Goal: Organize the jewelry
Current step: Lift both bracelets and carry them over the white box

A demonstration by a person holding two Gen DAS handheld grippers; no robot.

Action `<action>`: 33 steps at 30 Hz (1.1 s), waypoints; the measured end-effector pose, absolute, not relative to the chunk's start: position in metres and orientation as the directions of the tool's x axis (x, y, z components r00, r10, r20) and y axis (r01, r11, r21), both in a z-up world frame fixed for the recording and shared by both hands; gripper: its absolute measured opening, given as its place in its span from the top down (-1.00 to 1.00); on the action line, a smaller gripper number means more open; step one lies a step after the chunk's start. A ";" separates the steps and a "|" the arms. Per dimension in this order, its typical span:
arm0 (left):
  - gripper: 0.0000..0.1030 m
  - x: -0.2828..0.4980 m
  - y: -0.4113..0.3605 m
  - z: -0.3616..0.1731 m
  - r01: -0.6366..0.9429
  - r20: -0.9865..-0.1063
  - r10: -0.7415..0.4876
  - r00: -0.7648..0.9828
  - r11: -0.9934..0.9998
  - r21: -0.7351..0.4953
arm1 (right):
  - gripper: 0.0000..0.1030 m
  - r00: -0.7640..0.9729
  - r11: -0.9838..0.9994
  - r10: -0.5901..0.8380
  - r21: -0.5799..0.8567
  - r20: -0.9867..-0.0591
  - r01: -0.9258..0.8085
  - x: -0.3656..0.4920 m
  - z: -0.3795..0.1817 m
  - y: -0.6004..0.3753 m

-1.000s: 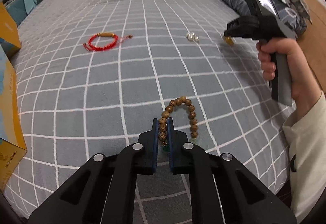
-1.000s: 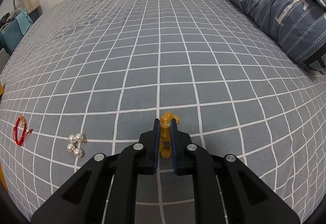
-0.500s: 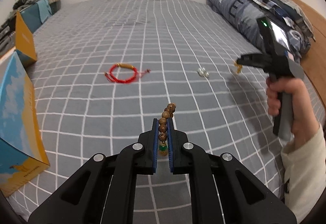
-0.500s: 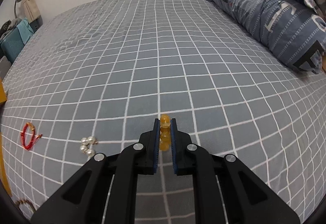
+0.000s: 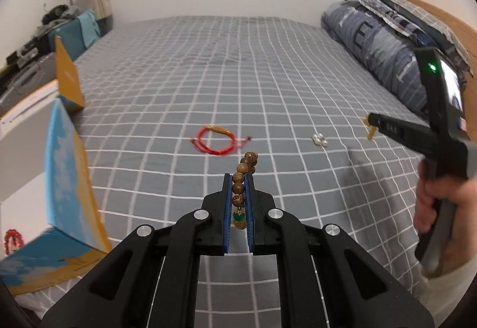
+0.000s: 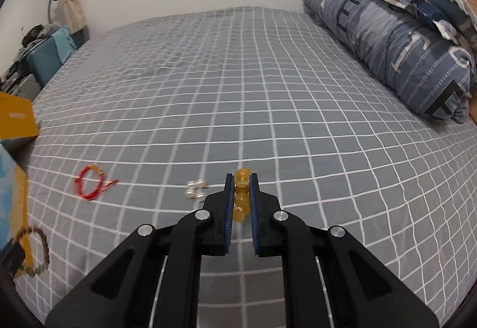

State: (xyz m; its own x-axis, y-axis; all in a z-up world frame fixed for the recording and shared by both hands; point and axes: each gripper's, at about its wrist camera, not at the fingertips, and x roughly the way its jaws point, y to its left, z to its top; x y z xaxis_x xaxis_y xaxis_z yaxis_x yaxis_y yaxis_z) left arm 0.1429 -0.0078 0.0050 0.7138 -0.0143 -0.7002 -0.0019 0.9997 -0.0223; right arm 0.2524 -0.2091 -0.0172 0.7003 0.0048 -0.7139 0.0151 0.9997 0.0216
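My left gripper (image 5: 238, 179) is shut on a wooden bead bracelet (image 5: 242, 176) with a green bead, lifted above the checked bed cover. The same bracelet (image 6: 35, 250) hangs at the lower left of the right wrist view. My right gripper (image 6: 241, 179) is shut on a string of amber beads (image 6: 241, 200); in the left wrist view it (image 5: 369, 124) is held at the right by a hand (image 5: 438, 203), with the amber beads (image 5: 370, 131) dangling from its tip. A red cord bracelet (image 5: 216, 141) (image 6: 89, 185) and a cluster of pearls (image 5: 319, 139) (image 6: 195, 189) lie on the bed.
An open blue and yellow box (image 5: 59, 167) with a white inside stands at the bed's left edge, its lid (image 5: 67, 77) raised. A rolled blue quilt (image 6: 393, 42) and pillows line the right side. A wall and window lie beyond the bed's far end.
Both grippers have risen with their bracelets, and more of the room shows. The wooden bracelet has left the bed. The right gripper has shifted left, toward the pearls.
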 end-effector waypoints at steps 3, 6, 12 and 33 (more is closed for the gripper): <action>0.86 0.137 0.002 0.016 -0.037 -0.684 0.025 0.729 0.999 -0.003 | 0.82 0.711 1.000 0.016 0.024 -0.703 0.002 0.240 -0.009 -0.200; 0.86 0.135 0.020 0.023 -0.084 -0.683 0.055 0.728 0.996 -0.010 | 0.82 0.710 0.999 0.033 0.031 -0.703 -0.017 0.227 -0.003 -0.191; 0.86 0.120 0.055 0.034 -0.130 -0.674 0.084 0.734 0.991 -0.019 | 0.82 0.710 0.999 0.046 0.021 -0.702 -0.043 0.210 0.002 -0.178; 0.86 0.060 0.230 0.083 -0.401 -0.662 0.307 0.684 0.916 0.010 | 0.82 0.709 0.915 0.329 0.026 -0.623 -0.402 0.197 0.066 0.039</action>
